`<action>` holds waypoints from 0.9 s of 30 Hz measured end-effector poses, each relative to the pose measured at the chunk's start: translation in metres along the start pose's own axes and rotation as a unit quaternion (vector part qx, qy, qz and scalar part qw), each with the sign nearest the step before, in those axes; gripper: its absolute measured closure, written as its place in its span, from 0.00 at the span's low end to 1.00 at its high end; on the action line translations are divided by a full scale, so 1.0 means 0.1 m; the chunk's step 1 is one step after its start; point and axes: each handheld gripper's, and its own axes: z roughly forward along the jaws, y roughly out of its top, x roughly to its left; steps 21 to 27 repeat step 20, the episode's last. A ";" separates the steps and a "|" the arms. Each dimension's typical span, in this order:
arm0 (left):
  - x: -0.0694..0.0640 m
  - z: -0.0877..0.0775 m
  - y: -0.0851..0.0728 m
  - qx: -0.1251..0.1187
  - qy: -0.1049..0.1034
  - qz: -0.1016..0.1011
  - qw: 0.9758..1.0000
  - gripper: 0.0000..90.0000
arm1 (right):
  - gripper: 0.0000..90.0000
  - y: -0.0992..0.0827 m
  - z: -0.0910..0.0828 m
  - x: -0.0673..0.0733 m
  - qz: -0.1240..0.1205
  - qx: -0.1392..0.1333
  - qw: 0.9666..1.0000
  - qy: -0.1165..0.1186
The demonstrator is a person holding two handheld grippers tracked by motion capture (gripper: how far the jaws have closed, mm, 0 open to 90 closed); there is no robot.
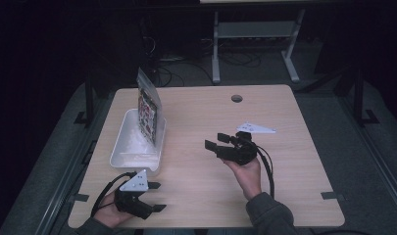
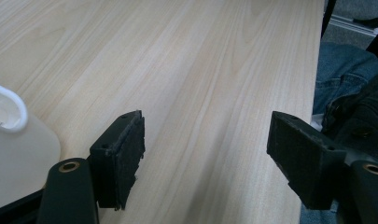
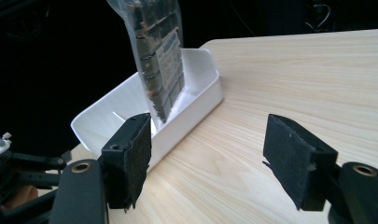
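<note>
High view: dim, packet print unreadable in tray; both grippers' jaws apart, empty.

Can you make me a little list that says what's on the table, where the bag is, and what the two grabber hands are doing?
table: light wooden table
tray: white rectangular plastic tray, left side of the table
bag: clear plastic bag with a printed pack inside, standing nearly upright in the tray's far end
left gripper: open, holding nothing, near the tray's front corner
right gripper: open, holding nothing, jaws pointing towards the tray
</note>
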 end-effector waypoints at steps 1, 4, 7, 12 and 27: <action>0.00 0.00 0.00 0.001 0.000 0.000 1.000 0.30 | 0.35 -0.01 -0.03 -0.02 0.003 0.000 1.000 -0.003; 0.00 0.00 0.00 0.000 0.001 -0.002 1.000 0.29 | 0.34 -0.03 -0.11 -0.07 0.005 0.000 1.000 -0.007; 0.00 0.00 0.00 -0.002 0.001 -0.003 1.000 0.28 | 0.34 -0.06 -0.20 -0.12 0.006 0.000 1.000 -0.014; 0.00 0.01 0.00 -0.003 -0.001 -0.004 1.000 0.28 | 0.34 -0.14 -0.34 -0.20 0.012 -0.005 1.000 -0.028; 0.00 0.00 0.00 -0.002 -0.004 -0.003 1.000 0.28 | 0.33 -0.36 -0.49 -0.27 0.018 0.010 0.999 -0.029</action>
